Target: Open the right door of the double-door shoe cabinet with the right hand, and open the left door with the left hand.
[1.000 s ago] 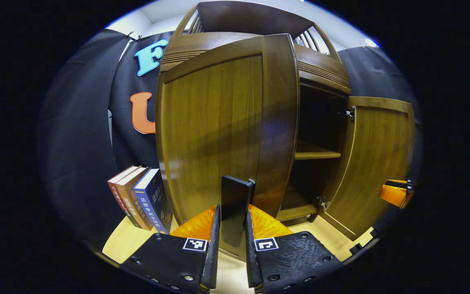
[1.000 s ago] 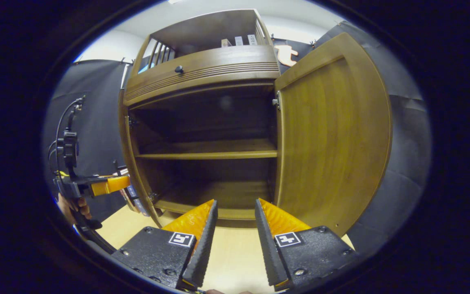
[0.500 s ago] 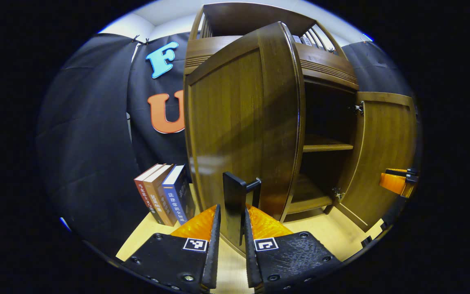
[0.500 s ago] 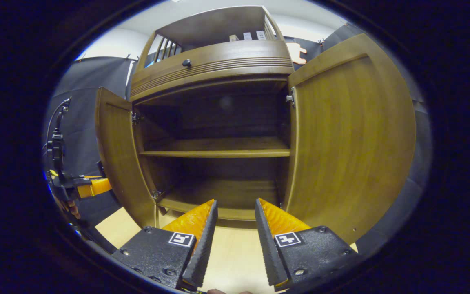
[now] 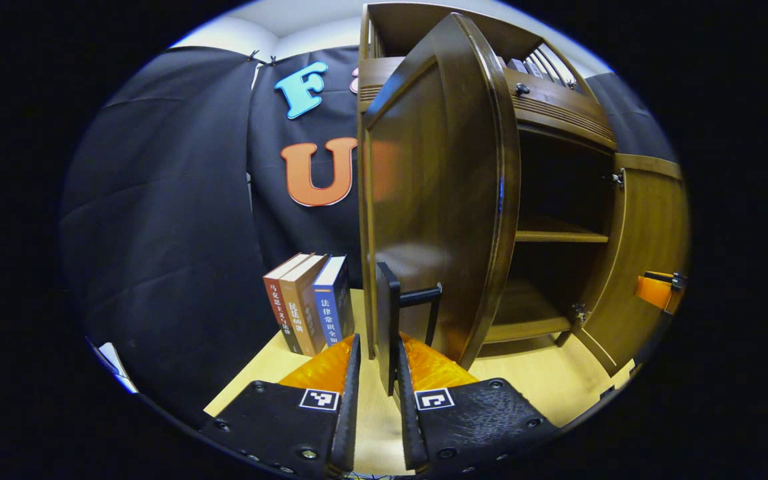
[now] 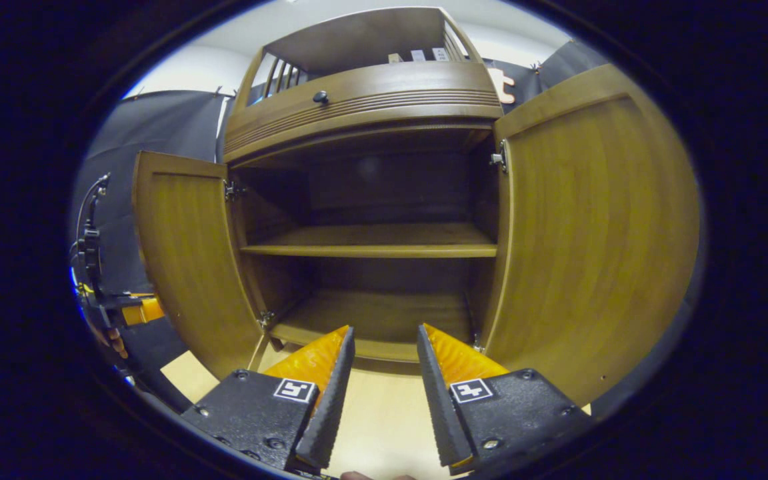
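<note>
Handle is sitting pinched in our left tool; left door is standing wide on stiff hinges, feeling light; right tool is gaping, empty, facing right door.

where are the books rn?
In the left gripper view, the three books stand upright on the light floor, against the black cloth, just left of the open left door and its handle.

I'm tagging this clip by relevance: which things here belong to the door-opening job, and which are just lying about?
Job: left door, its handle in the left gripper, right door, right gripper.
Bystanders: three books, drawer knob.
</note>
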The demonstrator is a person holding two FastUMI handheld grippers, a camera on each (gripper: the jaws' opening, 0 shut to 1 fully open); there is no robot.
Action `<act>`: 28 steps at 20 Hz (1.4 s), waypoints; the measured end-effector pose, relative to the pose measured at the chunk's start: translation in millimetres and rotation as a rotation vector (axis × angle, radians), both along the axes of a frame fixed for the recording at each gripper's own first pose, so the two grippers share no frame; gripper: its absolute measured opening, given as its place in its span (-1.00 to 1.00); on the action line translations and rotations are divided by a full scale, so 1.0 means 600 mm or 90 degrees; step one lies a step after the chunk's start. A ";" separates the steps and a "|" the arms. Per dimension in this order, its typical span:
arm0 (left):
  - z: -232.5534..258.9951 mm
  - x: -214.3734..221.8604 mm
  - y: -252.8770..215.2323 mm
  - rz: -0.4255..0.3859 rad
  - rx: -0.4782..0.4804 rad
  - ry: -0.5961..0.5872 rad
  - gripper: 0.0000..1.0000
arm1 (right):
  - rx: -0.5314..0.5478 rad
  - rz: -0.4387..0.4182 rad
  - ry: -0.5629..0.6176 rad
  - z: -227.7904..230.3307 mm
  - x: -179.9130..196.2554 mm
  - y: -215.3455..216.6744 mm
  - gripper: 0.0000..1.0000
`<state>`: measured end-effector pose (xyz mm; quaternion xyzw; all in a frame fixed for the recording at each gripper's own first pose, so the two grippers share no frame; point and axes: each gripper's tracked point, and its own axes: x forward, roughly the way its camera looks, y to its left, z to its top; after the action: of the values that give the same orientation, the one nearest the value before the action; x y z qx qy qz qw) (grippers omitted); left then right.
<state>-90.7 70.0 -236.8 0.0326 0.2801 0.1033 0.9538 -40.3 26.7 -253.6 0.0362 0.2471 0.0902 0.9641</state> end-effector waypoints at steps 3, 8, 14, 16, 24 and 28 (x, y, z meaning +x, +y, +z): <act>0.003 -0.014 0.019 0.017 0.003 -0.001 -0.59 | -0.004 0.006 0.001 -0.002 0.005 0.008 0.21; 0.000 -0.036 0.061 0.045 0.012 0.002 -0.59 | -0.009 0.012 0.003 -0.006 -0.001 0.020 0.21; -0.003 -0.064 0.112 0.084 0.024 0.010 -0.59 | -0.008 0.010 0.004 -0.005 -0.002 0.028 0.25; -0.004 -0.077 0.128 0.099 0.024 0.011 -0.59 | -0.007 0.009 0.005 -0.004 0.001 0.031 0.21; 0.016 -0.087 0.138 0.122 0.041 -0.007 -0.58 | -0.014 0.012 -0.001 0.005 0.002 0.036 0.21; 0.039 -0.082 0.116 0.098 0.049 -0.030 -0.58 | -0.012 0.006 -0.009 0.020 0.001 0.031 0.21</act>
<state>-140.0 139.7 -213.6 0.0453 0.2550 0.1882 0.9474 -39.9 45.5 -241.8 0.0252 0.2415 0.0926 0.9657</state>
